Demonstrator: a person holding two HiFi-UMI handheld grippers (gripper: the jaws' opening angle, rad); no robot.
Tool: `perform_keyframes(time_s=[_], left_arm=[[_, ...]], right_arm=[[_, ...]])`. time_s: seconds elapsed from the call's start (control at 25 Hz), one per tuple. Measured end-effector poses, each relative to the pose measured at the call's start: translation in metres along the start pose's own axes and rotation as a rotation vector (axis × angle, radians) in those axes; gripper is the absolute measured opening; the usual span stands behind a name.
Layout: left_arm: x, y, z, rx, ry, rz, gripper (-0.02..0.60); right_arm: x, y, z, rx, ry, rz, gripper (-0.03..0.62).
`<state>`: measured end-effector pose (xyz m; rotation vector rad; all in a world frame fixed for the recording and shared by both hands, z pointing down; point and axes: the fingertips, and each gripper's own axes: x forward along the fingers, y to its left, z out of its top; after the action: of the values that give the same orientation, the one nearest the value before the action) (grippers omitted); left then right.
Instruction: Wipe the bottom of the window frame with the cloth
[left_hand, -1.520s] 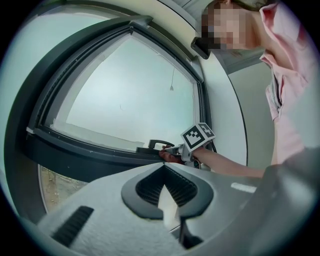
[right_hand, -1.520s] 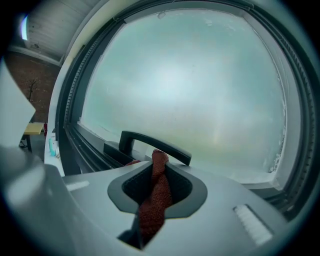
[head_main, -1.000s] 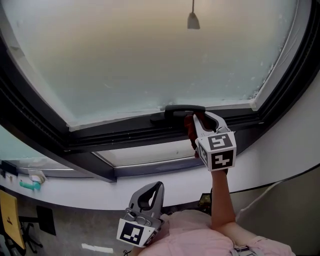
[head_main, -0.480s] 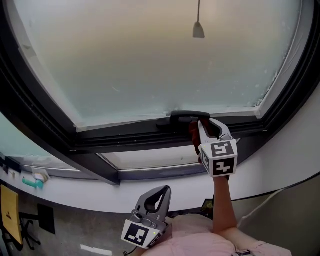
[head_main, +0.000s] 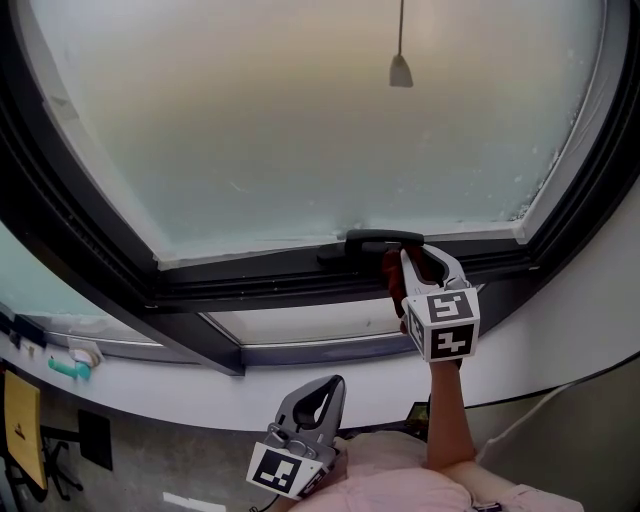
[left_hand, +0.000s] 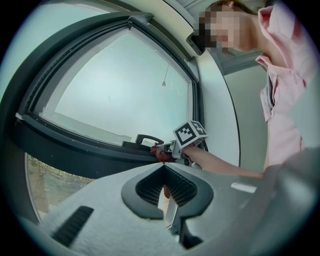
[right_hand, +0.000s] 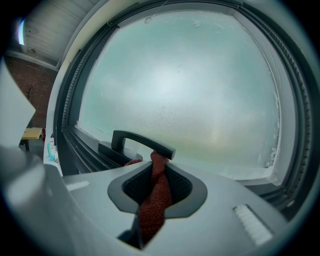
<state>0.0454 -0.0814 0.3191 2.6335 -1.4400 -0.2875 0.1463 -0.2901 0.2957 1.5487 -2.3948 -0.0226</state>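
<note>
Head view: a black window handle (head_main: 383, 240) sits on the dark bottom rail of the window frame (head_main: 250, 278), under a large frosted pane (head_main: 300, 130). A small cone-shaped pull (head_main: 401, 70) hangs on a cord in front of the glass, well above the handle. Below the handle lie a lower strip of glass (head_main: 300, 322) and then a white sill (head_main: 180, 380). A teal object (head_main: 62, 369) rests on that sill, far to the handle's left. The handle stands directly in the way of the right gripper (head_main: 397, 258), with its bar crossing just above the jaw tips.

The right gripper is raised on a straight bare forearm (head_main: 443, 410). Its jaws point at the rail just under the handle's right end, and its marker cube faces the camera. The jaws are clamped on the red cloth (head_main: 388, 272). In the right gripper view the cloth runs as a twisted strip up between the pads and meets the end of the handle bar; I cannot tell whether it touches the bar. A little more cloth bunches on the rail beside the handle's base.

The left gripper (head_main: 336, 384) is held well below the handle and to its left, close to the person's pink shirt (head_main: 390, 485), with its tips pointing up toward the window. In the left gripper view its jaws are together with nothing between them.
</note>
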Motion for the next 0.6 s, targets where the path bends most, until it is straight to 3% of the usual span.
perform_keyframes(time_s=[0.6], left_arm=[[0.0044,0.0089,-0.003,-0.016,0.0,0.008,-0.003]], right_arm=[[0.0011,-0.0002,0.0002,0.003,0.002,0.001,0.064]])
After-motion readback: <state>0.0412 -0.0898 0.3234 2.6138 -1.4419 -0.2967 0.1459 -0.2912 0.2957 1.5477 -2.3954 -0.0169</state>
